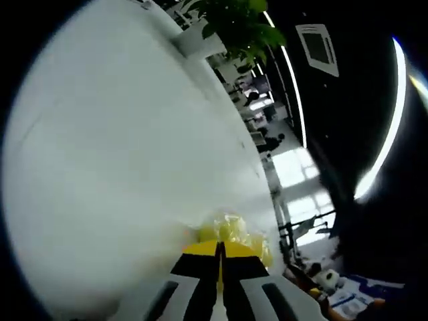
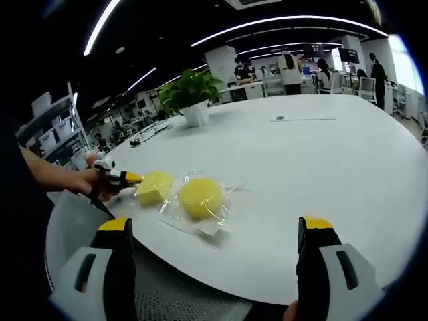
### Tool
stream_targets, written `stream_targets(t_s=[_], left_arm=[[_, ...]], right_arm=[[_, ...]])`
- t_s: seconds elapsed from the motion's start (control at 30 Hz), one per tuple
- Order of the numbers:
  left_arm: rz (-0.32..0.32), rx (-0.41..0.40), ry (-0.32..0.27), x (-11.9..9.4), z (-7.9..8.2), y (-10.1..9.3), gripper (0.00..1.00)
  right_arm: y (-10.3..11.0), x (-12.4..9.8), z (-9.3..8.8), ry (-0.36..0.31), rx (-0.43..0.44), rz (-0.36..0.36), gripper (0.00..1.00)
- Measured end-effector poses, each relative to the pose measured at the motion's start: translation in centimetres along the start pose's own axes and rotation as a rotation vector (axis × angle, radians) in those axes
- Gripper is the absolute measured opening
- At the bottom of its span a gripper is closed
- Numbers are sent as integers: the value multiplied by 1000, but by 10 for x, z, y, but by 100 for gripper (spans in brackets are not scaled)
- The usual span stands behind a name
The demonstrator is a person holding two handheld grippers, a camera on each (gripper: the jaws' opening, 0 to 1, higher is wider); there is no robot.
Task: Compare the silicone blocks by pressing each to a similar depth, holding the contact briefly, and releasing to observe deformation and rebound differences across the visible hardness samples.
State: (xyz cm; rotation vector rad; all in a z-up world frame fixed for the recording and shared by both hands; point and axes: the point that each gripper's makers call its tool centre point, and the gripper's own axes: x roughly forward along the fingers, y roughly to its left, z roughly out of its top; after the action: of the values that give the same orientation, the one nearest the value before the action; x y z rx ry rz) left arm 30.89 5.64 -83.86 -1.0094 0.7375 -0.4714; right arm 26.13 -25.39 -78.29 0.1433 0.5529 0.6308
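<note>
Two yellow silicone blocks lie near the edge of a white table [image 2: 321, 154]. One is squarish [image 2: 154, 187]; the other is a round block [image 2: 200, 198] wrapped in clear plastic. My left gripper [image 2: 128, 178], held by a hand [image 2: 87, 180], comes in from the left, shut, its yellow tip touching the squarish block's side. In the left gripper view the jaws [image 1: 219, 249] are pressed together just before the yellow blocks [image 1: 234, 231]. My right gripper [image 2: 215, 224] stands wide open in front of the round block, nothing between its jaws.
A potted plant [image 2: 190, 93] in a white pot stands at the table's far side, also seen in the left gripper view [image 1: 234, 27]. A mesh chair [image 2: 174, 294] sits below the table edge. Several people and desks are in the background.
</note>
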Motion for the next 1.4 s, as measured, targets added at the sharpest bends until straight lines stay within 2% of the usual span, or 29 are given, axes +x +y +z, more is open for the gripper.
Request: stream_targets(t_s=[0.03,0.07,0.17,0.23,0.3,0.37,0.5,0.6,0.77,0.87,0.97,1.13,1.3,1.4], left_arm=[[-1,12,1,1,1,-1,0],[-20,80,7,1,3,-7,0],[-32,148,9,1,8,-22,0],[-18,220,12,2,14,-28,0],[-12,230,30,1,16,-37,0],[0,300,40,2,21,-42,0],[-20,333,37,1,25,-57,0],[-66,327,-12,-1,36,-75,0],[-75,377,-12,0,42,-85,0],[-90,443,-1,0,42,-93,0],[-88,537,46,0,38,-96,0],[-87,606,69,0,38,-103,0],[-139,695,52,-3,46,-130,0],[-149,786,44,-5,58,-147,0]], right_arm=[[0,0,1,0,1,0,96],[0,1,2,-3,0,1,96],[0,3,6,-10,-2,3,96],[2,5,9,-15,-4,8,96],[3,7,10,-15,-4,13,96],[5,8,11,-16,-7,18,96],[6,9,13,-19,-7,25,96],[8,9,14,-23,1,30,96],[10,8,13,-19,4,38,96],[10,8,14,-24,2,37,96],[12,7,16,-31,11,41,96],[12,6,14,-27,11,43,96],[15,4,13,-14,2,46,96],[15,5,21,-25,-31,49,96]])
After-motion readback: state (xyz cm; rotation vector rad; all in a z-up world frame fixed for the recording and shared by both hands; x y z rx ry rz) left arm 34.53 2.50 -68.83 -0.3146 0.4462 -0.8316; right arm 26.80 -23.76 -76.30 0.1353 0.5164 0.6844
